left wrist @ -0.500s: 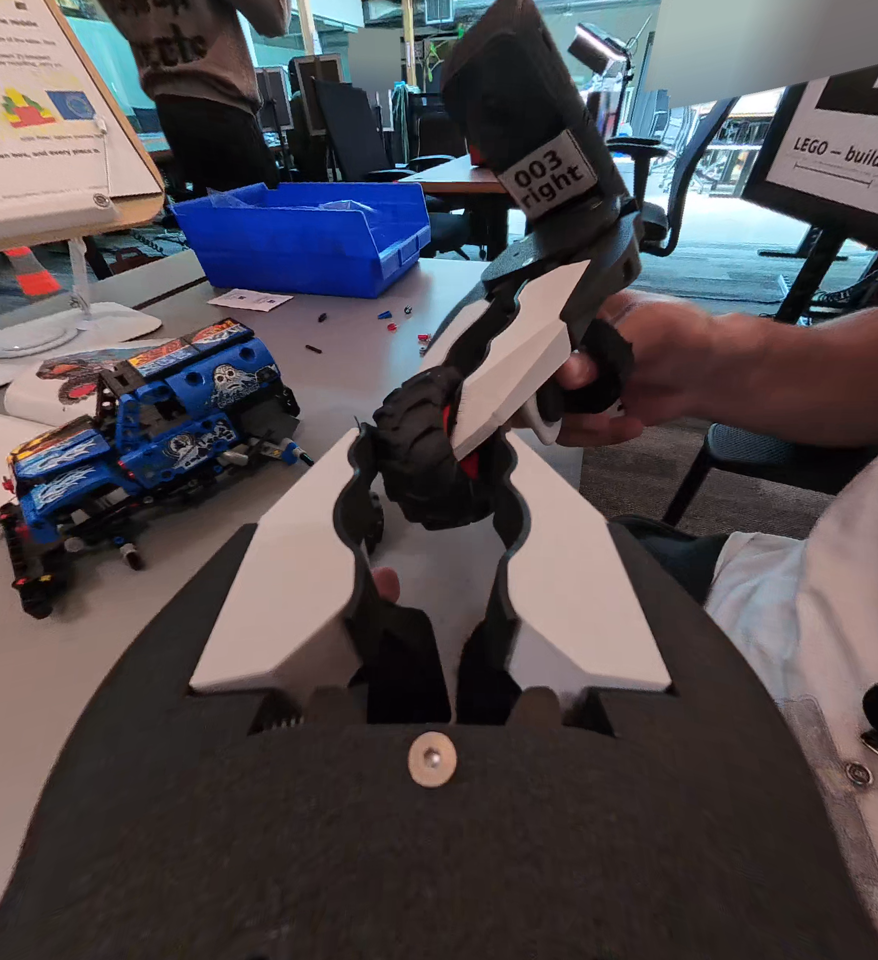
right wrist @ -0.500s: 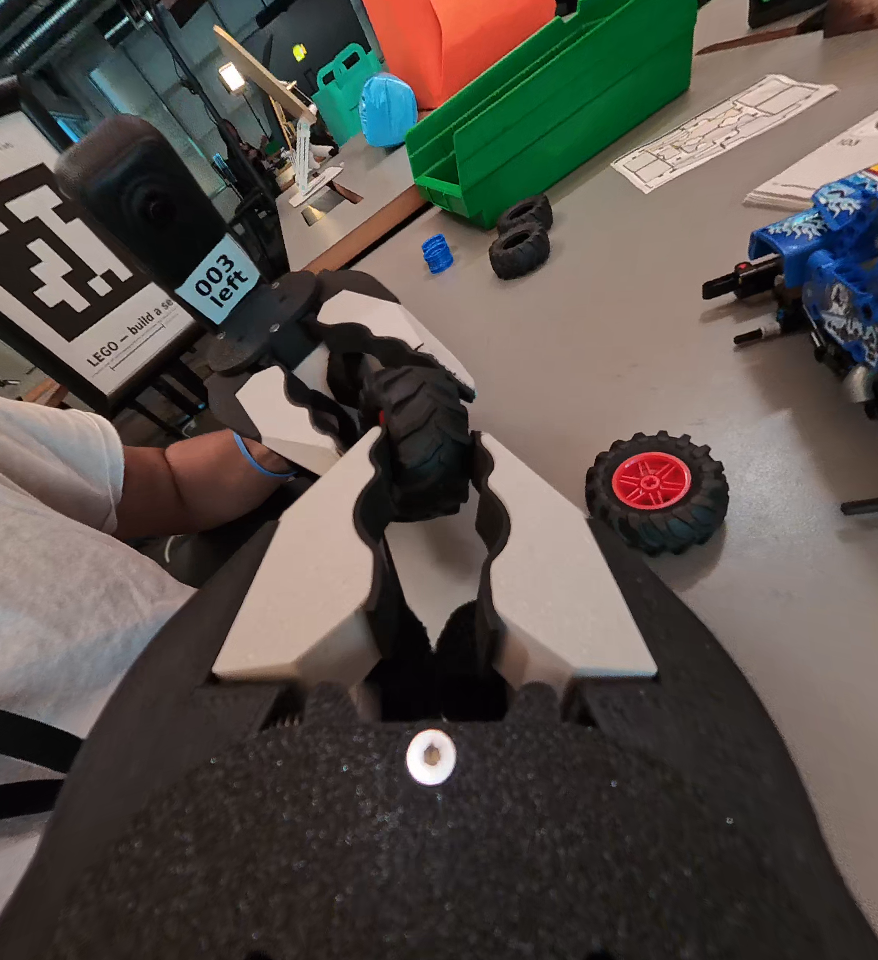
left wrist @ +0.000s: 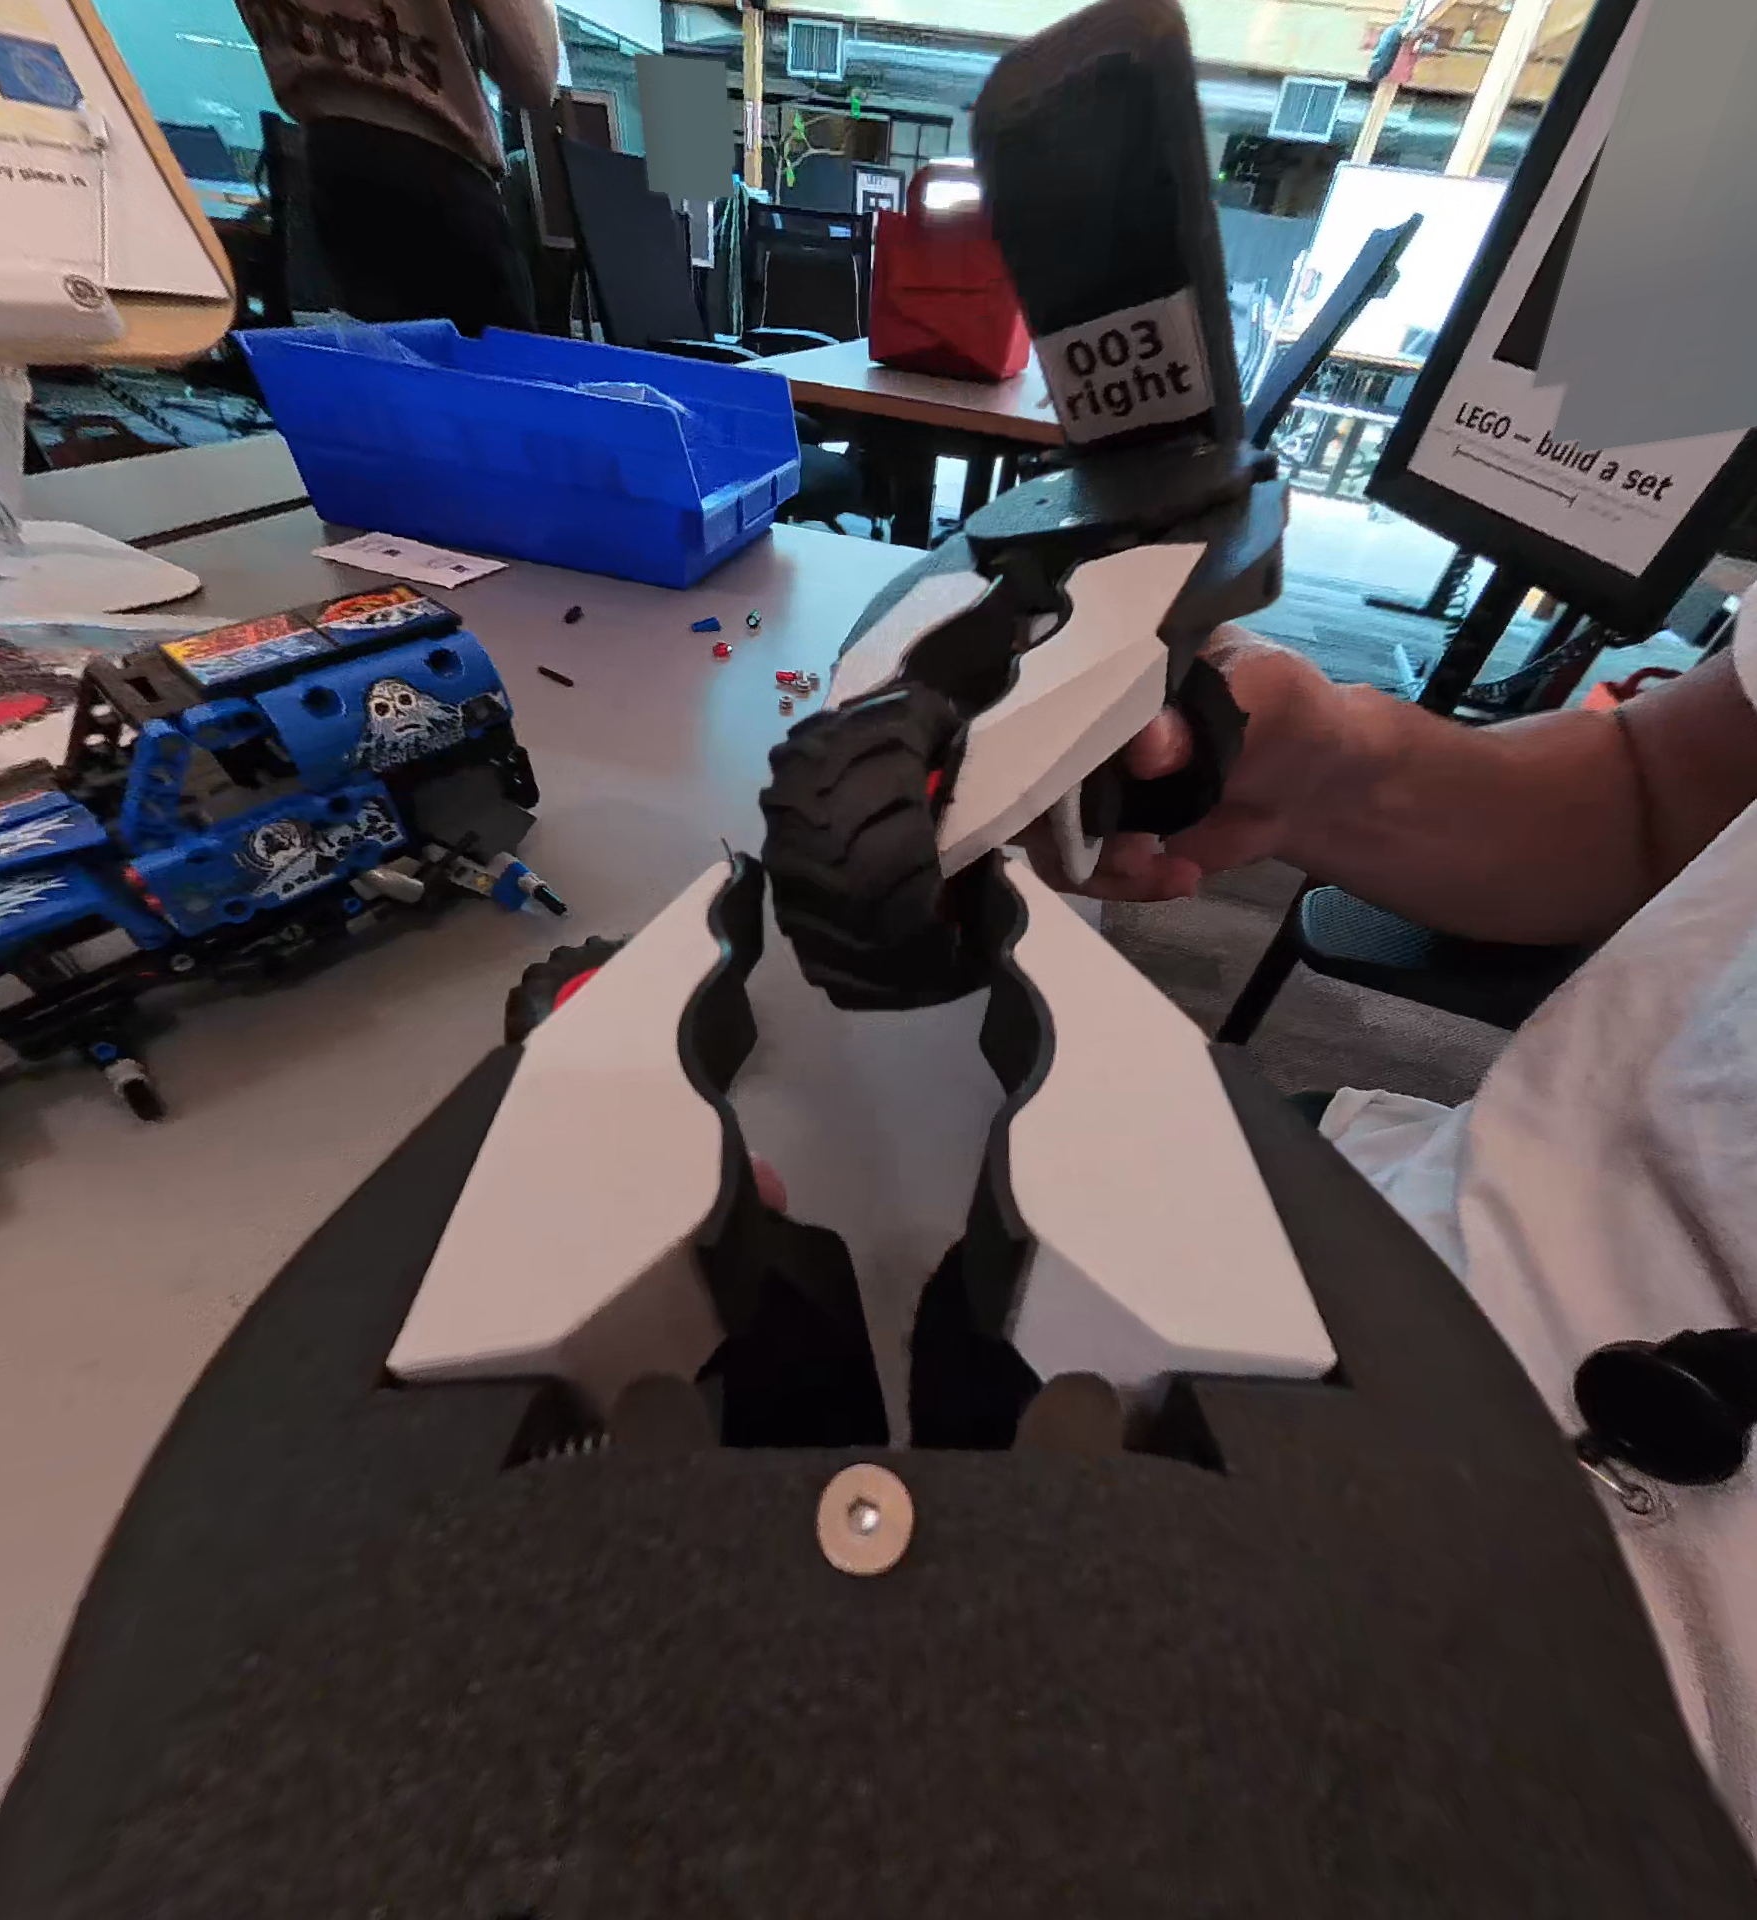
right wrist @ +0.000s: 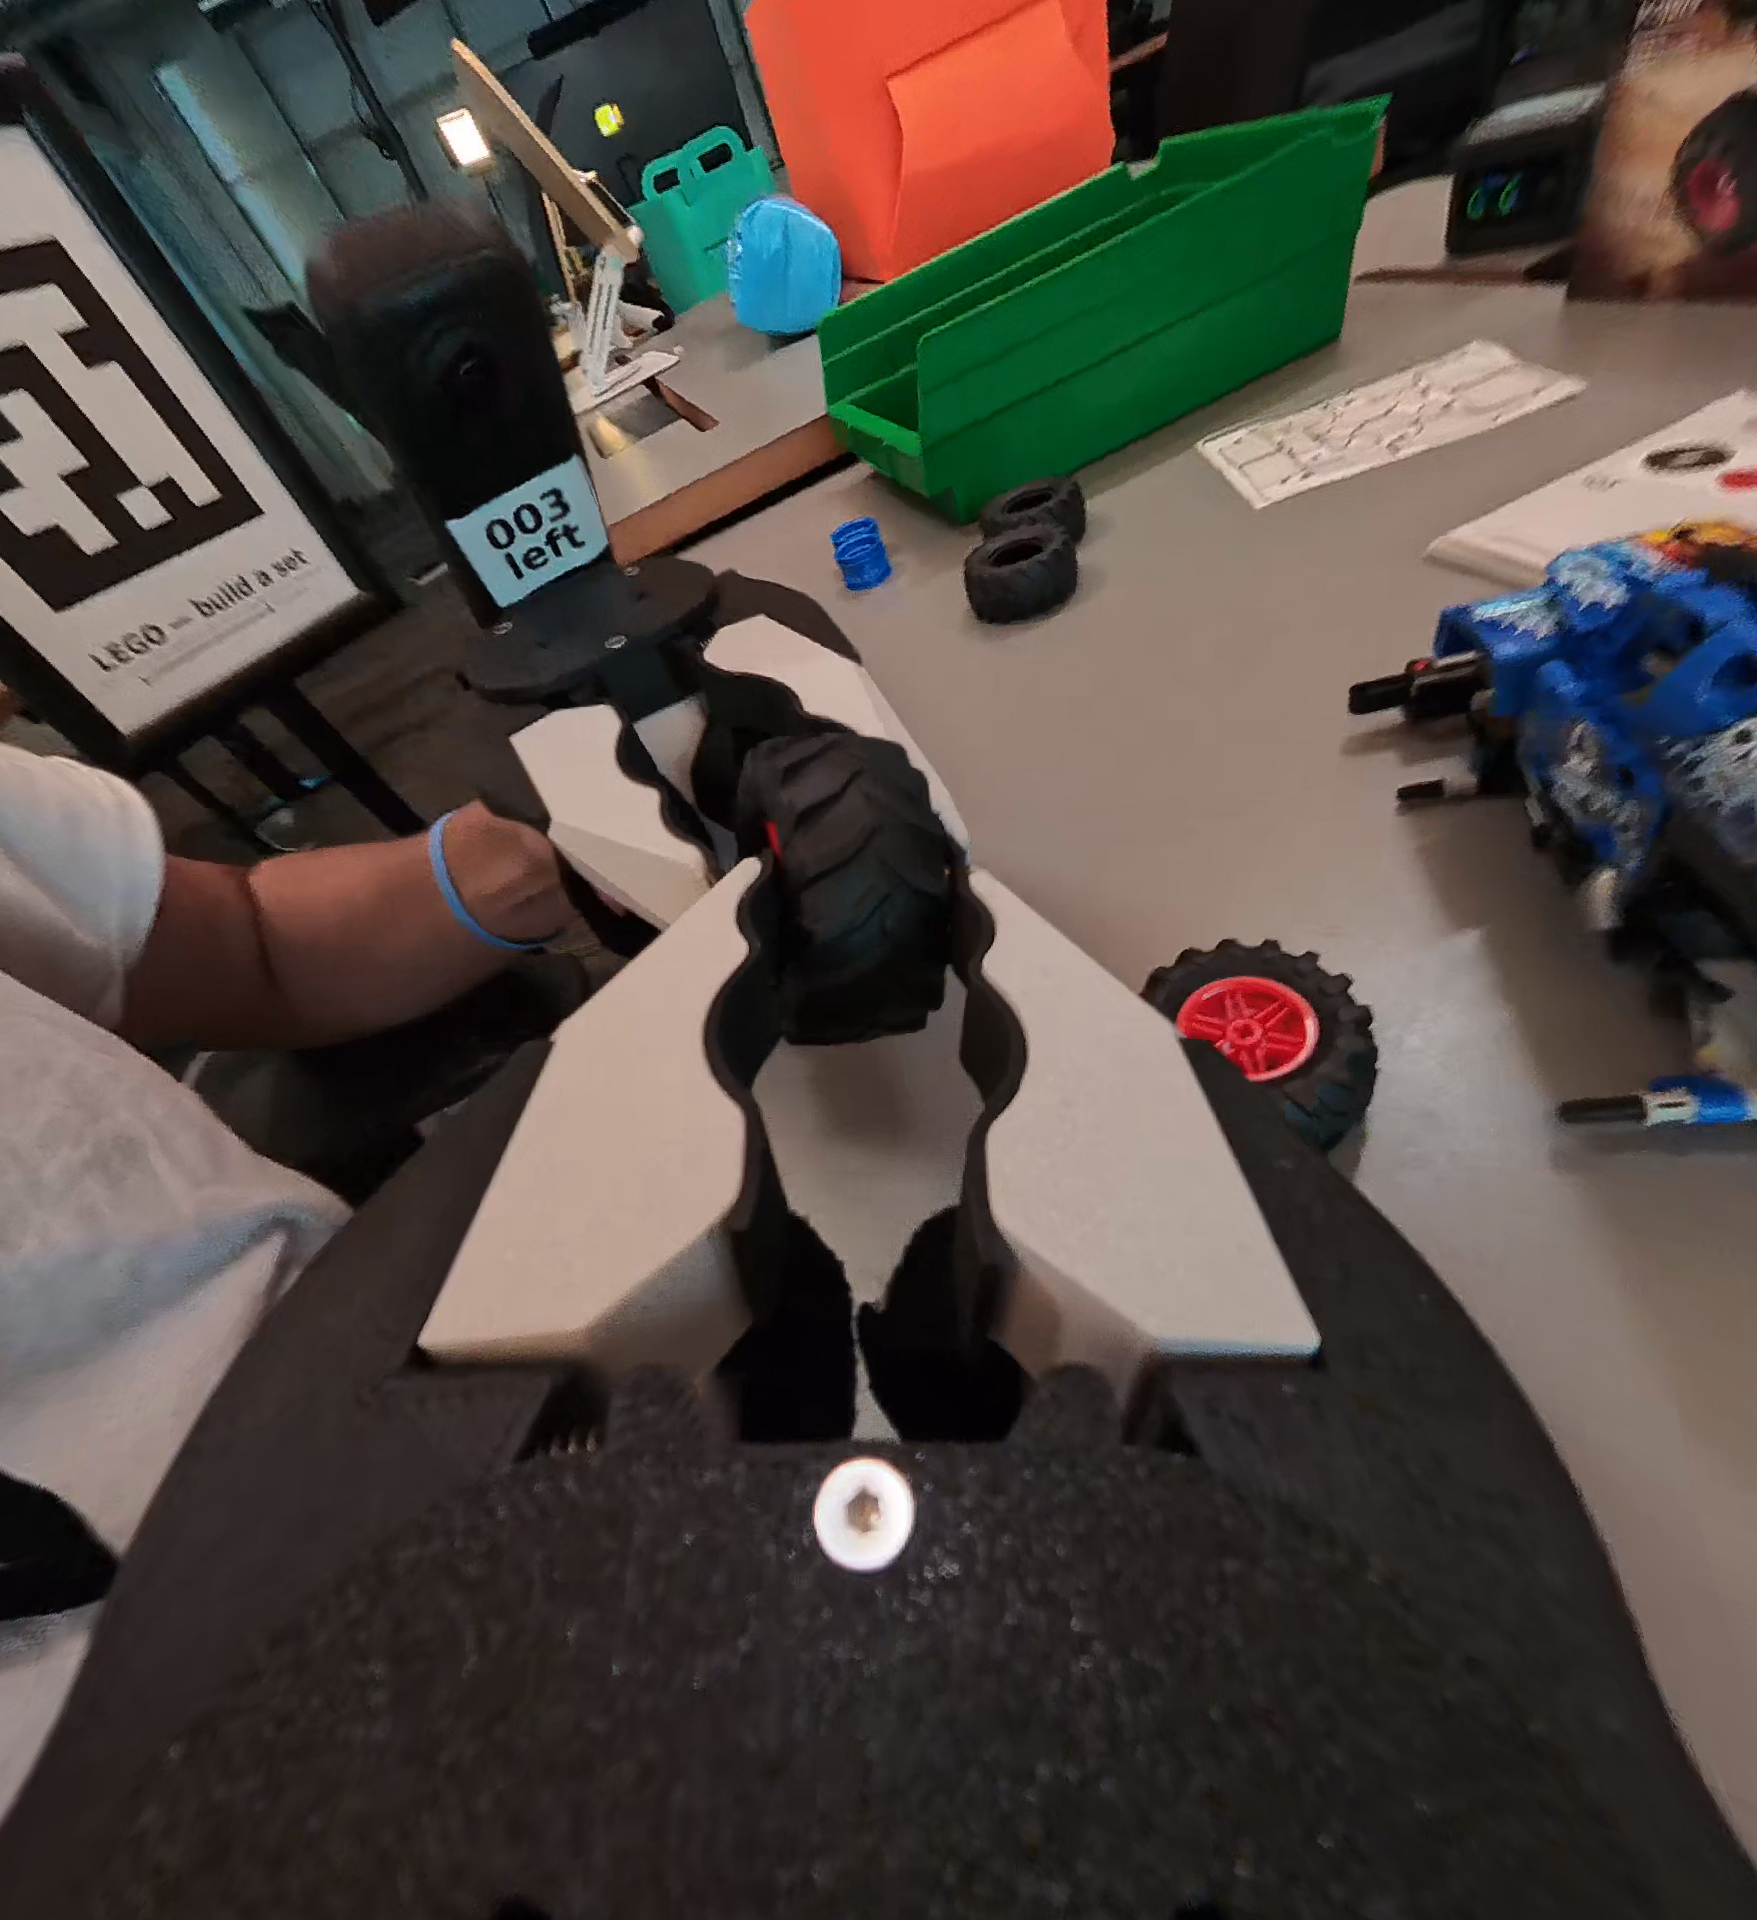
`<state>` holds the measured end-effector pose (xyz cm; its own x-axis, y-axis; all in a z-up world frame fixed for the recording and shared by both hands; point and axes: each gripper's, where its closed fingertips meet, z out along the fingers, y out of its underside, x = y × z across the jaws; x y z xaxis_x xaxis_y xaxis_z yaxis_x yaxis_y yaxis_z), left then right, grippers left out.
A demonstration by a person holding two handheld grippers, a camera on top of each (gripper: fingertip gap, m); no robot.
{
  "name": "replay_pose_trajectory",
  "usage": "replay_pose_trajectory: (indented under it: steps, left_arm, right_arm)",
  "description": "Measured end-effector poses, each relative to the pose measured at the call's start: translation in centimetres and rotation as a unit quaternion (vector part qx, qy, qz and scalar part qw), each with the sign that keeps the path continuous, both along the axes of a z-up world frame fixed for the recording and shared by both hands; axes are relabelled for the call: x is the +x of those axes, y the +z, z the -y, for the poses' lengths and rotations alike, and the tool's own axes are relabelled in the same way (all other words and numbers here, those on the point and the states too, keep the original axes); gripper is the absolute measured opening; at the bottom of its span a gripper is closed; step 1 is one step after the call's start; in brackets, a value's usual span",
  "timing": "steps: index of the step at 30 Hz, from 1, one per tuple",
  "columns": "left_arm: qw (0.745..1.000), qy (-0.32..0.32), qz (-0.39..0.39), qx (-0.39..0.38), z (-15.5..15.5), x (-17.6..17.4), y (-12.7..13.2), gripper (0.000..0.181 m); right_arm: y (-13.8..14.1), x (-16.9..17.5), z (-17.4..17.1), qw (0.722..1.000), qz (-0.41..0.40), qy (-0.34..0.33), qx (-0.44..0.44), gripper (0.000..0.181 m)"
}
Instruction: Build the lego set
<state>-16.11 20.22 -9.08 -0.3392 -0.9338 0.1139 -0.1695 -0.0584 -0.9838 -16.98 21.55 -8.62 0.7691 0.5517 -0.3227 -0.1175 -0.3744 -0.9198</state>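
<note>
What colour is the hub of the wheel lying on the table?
Red, inside a black tyre; the wheel shows best in the right wrist view.

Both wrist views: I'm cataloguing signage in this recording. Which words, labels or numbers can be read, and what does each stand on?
I don't quote writing; these things bear it.
White sticker: black camera post, left wrist view.
Pale sticker: dark camera post, right wrist view.
Black-framed sign on a stand.
Tilted board: blurred.
Printed sheet on the table: too small.
</note>
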Motion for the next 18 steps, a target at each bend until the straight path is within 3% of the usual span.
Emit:
replay_pose_trajectory:
  steps: [7,13,18]
  left_arm:
    - [0.999,0.04,-0.025,0.0,-1.0,0.6,-0.6,0.031]
    - [0.998,0.055,-0.03,-0.023,-0.6,0.6,0.8,0.031]
    - [0.981,0.08,-0.046,0.171,-1.1,0.1,0.2,0.027]
  right_arm:
    - [-0.1,1.9,-0.6,0.998,0.013,-0.057,0.029,0.03]
    - [1.9,1.6,-0.3,0.988,0.021,-0.08,0.132,0.03]
    - [0.7,0.9,0.1,0.987,0.095,-0.01,0.13,0.032]
